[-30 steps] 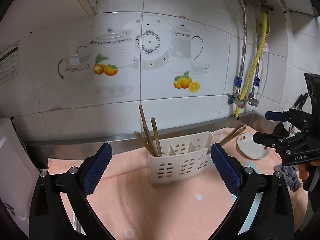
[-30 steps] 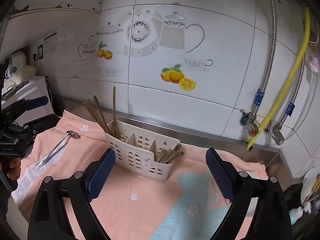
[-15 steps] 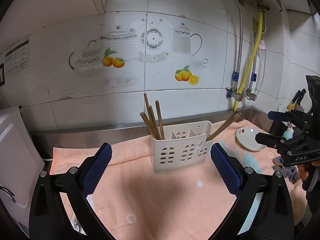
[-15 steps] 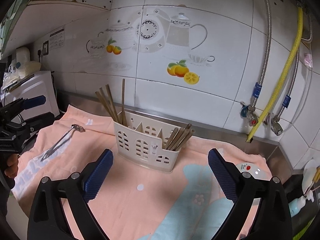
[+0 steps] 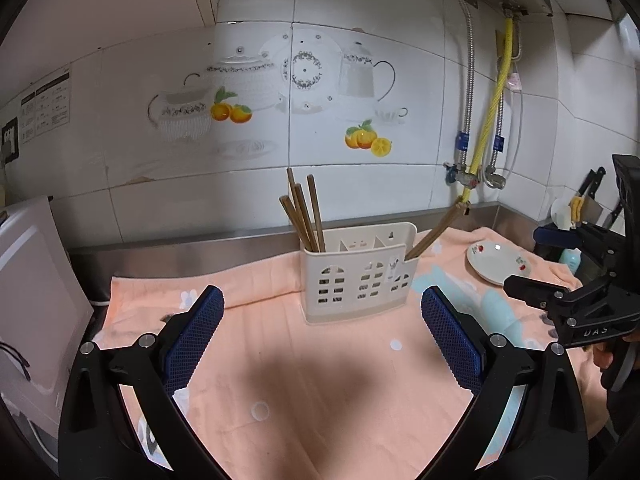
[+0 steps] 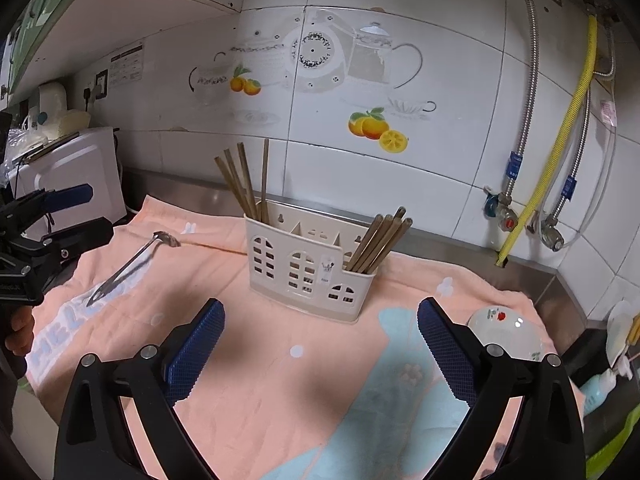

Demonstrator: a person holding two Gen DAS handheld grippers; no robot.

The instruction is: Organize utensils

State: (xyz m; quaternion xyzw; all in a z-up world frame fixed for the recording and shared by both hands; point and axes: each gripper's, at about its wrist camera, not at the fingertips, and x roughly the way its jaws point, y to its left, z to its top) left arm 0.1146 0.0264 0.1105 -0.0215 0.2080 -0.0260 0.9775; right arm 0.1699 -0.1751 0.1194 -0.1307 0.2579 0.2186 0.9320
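Both grippers, left gripper [image 5: 322, 332] and right gripper [image 6: 320, 336], spread and empty, near the holder [image 6: 308, 264]; spoon [image 6: 132, 264] lies loose far left, likely next.

Peach towel [image 5: 320, 392], white saucer [image 5: 498, 262], yellow hose [image 6: 554, 152], fruit-decal wall tiles [image 6: 376, 124]

White letters "DAS" on the black body of the right hand-held gripper [image 5: 560, 268]; wall notices illegible.
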